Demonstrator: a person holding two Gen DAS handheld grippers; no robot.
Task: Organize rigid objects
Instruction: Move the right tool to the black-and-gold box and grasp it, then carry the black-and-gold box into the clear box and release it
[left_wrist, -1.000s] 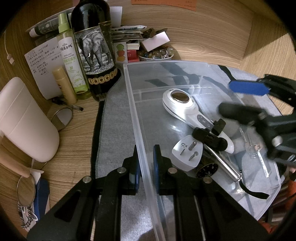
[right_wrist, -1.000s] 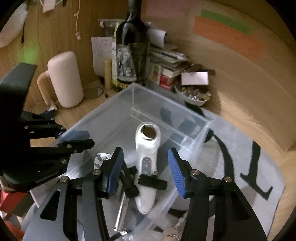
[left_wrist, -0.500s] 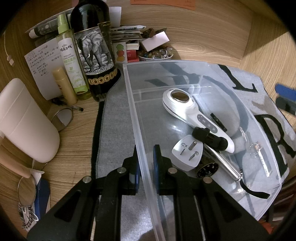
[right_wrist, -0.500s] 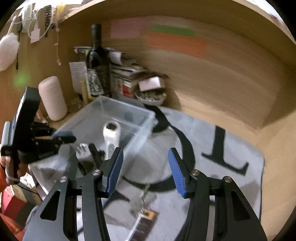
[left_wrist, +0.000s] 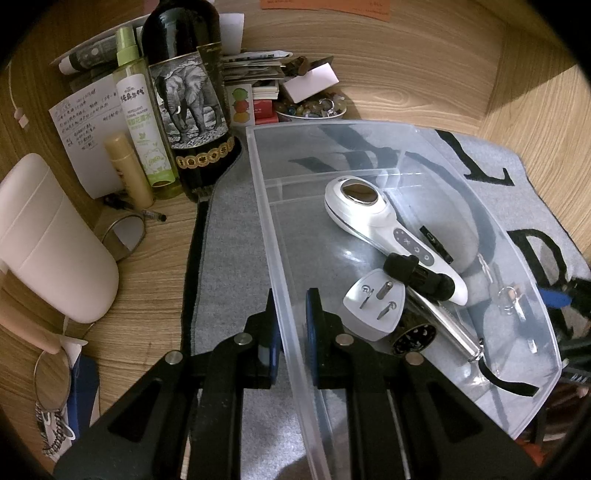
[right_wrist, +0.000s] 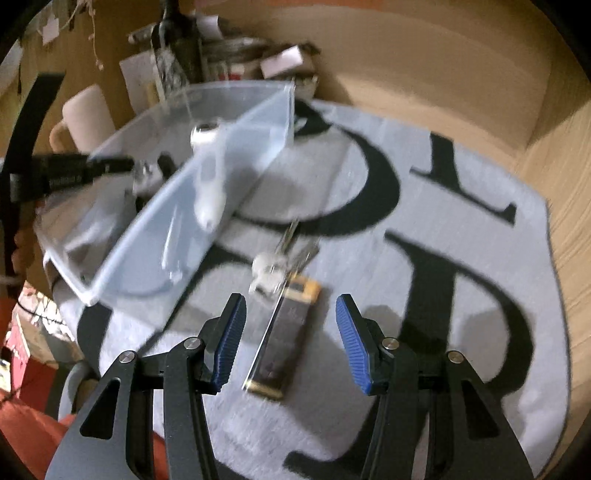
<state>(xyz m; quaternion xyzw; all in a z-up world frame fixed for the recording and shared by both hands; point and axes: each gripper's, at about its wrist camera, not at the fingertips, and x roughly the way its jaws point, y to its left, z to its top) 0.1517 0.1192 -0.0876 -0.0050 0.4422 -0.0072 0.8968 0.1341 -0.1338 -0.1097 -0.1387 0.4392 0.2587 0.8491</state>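
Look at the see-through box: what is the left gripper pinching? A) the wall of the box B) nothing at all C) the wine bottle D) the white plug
A: the left gripper has its two pads closed on the side wall of the clear plastic box, one pad inside and one outside, while the white plug lies loose inside.

The work surface is a light wood-grain desk (left_wrist: 155, 258), enclosed from 10 to 2 o'clock by a matching wood-grain back panel (left_wrist: 406, 62) that carries an orange paper note (left_wrist: 325, 5) at 12 o'clock. A grey felt mat with large black letters (right_wrist: 461, 258) covers the desk from centre to 4 o'clock. Lighting is dim and warm, with dark shadows cast across the mat and panel.
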